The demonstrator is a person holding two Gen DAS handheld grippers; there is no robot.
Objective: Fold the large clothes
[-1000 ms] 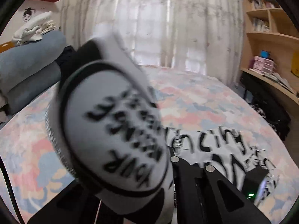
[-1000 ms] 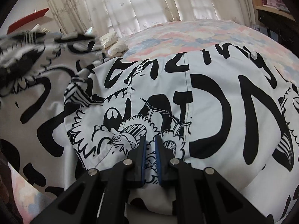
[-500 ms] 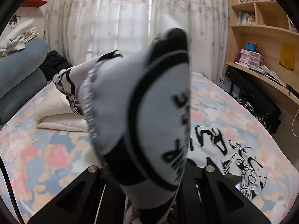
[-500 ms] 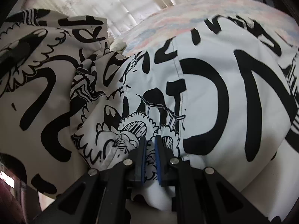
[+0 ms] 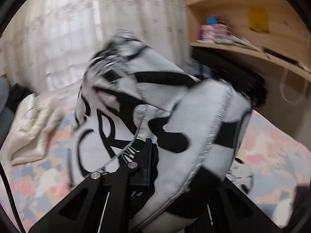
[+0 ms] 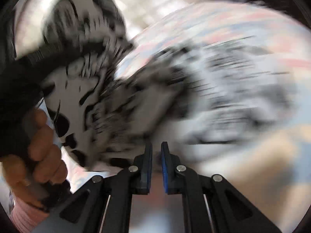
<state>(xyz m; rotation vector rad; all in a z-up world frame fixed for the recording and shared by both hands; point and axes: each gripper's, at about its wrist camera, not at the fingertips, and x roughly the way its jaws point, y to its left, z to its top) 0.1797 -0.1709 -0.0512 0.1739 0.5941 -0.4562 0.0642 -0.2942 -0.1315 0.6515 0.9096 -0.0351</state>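
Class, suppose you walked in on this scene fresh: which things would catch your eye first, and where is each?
First, the white garment with bold black lettering, bunched up in mid-air over the floral bedspread and pinched in the left tool. In the right wrist view a hand grips a handle at the lower left, though the picture is badly blurred. Wooden shelves fill the upper right behind the garment.

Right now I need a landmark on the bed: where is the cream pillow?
In the left wrist view the cream pillow lies at the left on the floral bedspread, left of the lifted black-and-white garment, below the curtains.
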